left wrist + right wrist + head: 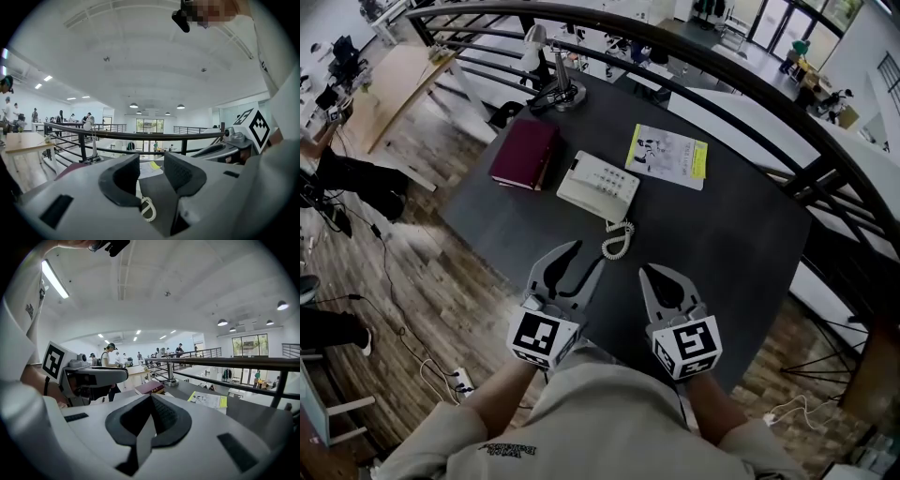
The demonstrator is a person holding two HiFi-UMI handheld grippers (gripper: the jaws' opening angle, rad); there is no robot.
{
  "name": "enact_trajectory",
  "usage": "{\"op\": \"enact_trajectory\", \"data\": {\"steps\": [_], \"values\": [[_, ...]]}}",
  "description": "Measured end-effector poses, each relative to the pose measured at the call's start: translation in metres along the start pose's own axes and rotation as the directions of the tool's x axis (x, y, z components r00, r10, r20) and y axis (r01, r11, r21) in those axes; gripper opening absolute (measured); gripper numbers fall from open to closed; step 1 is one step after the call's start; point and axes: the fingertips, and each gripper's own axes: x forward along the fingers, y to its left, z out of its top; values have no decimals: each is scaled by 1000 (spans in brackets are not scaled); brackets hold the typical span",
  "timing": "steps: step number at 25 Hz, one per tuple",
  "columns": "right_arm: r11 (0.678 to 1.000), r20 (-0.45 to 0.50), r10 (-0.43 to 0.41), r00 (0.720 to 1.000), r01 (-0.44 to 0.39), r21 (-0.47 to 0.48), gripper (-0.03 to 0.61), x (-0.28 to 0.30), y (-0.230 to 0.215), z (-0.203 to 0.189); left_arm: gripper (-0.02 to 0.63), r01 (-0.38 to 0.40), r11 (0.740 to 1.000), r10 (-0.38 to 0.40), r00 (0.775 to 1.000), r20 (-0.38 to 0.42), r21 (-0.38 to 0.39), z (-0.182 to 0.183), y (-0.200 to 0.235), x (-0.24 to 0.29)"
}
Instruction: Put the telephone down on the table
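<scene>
Squarely on the tabletop (727, 248) sits the telephone (598, 186), its coiled cord (619, 239) trailing toward 6 o'clock. Over the near edge the left gripper (586, 258) hangs narrowly parted and empty, the right gripper (656, 274) closed; bare surface spreads at 4 o'clock.

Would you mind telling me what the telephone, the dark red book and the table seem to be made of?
Telephone: likely cream moulded plastic, smooth with rounded edges.
Book: dark red cover, perhaps leatherette or cloth; too small to tell.
Table: dark grey, matt and even, possibly laminate or painted board.
</scene>
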Motion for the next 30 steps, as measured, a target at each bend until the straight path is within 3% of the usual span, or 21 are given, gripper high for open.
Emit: {"op": "enact_trajectory", "data": {"steps": [3, 8, 13, 17, 21, 30], "values": [[1000, -7, -7, 1000, 7, -1, 0, 2, -4, -3, 61, -29, 1000, 29, 1000, -2, -5, -3, 6, 1], [1000, -3, -27, 1000, 27, 5, 1, 1, -11, -3, 6, -47, 999, 47, 999, -12, -13, -10, 12, 3], [1000, 3, -19, 1000, 19, 7, 0, 0, -13, -2, 5, -47, 998, 46, 999, -21, -30, -14, 14, 3], [1000, 13, -23, 1000, 23, -11, 0, 2, -12, 1, 5, -53, 998, 55, 998, -43, 28, -17, 18, 0], [1000, 16, -6, 1000, 7, -26, 0, 3, -8, 2, 5, -45, 998, 47, 998, -49, 32, -17, 17, -3], [994, 53, -59, 997, 63, -89, 0, -8, -7, 13, 5, -13, 1000, 13, 999, -51, 8, -18, 5, -7]]}}
